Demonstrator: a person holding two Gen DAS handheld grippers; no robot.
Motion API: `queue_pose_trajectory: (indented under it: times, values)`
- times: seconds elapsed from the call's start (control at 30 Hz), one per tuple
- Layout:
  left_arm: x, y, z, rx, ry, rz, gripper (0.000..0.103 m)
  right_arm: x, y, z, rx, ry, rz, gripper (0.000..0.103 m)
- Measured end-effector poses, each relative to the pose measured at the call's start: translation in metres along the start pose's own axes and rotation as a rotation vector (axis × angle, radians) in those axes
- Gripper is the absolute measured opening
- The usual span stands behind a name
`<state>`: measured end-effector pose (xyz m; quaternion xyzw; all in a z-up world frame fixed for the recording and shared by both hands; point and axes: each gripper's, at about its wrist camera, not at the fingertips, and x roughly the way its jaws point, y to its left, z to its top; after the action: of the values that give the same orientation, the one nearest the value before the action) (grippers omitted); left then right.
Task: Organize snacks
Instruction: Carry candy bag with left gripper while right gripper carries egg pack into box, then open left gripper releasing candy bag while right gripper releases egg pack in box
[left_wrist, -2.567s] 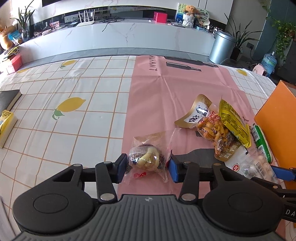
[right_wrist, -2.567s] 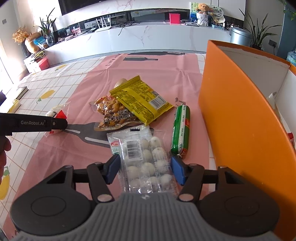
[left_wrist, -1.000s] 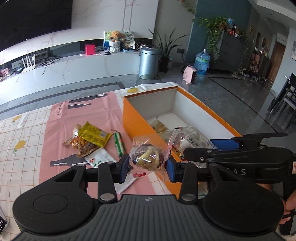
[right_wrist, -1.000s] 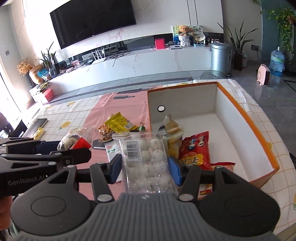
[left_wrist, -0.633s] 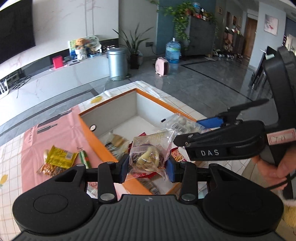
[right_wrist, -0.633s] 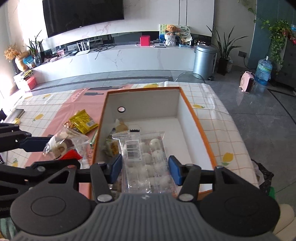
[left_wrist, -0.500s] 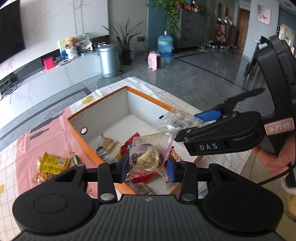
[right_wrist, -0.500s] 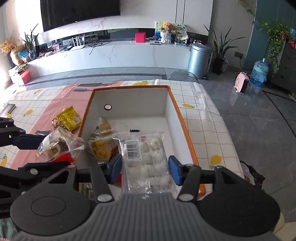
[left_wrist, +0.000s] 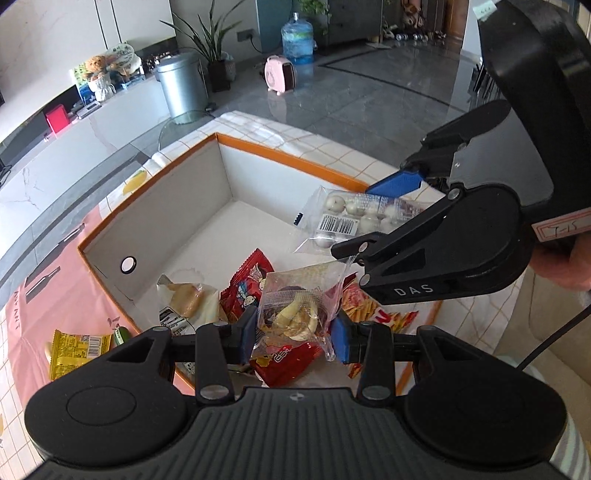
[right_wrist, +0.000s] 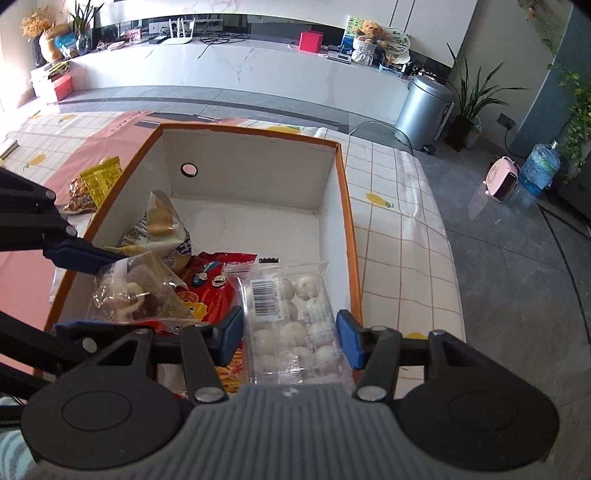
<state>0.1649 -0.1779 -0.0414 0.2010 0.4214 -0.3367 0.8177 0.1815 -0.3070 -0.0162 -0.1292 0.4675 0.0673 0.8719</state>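
Note:
My left gripper (left_wrist: 293, 334) is shut on a clear bag of mixed snacks (left_wrist: 295, 310), held above the near part of the orange box (left_wrist: 280, 157). My right gripper (right_wrist: 290, 338) is shut on a clear tray of white balls (right_wrist: 295, 325), over the box's right side (right_wrist: 347, 236). The same tray (left_wrist: 351, 221) shows in the left wrist view, and the clear bag (right_wrist: 136, 291) in the right wrist view. Inside the box lie a red snack pack (left_wrist: 245, 291), a pale bun pack (left_wrist: 188, 299) and a striped red-and-yellow pack (left_wrist: 373, 314).
A yellow packet (left_wrist: 79, 347) and a green sausage stick (left_wrist: 120, 336) lie on the pink cloth (left_wrist: 51, 295) left of the box. The far half of the box floor (right_wrist: 258, 229) is bare. The table edge (right_wrist: 443, 236) runs close to the box's right side.
Both grippers have carried their packs from beside the box to over its inside and sunk a little closer to it. The box now fills more of both views.

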Motion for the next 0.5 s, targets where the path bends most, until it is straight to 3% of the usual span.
queue_pose_trajectory:
  times: [0.5]
  values:
    - [0.042,0.012,0.009,0.007,0.157,0.007,0.047,0.046,0.011,0.016,-0.157,0.089,0.009,0.052]
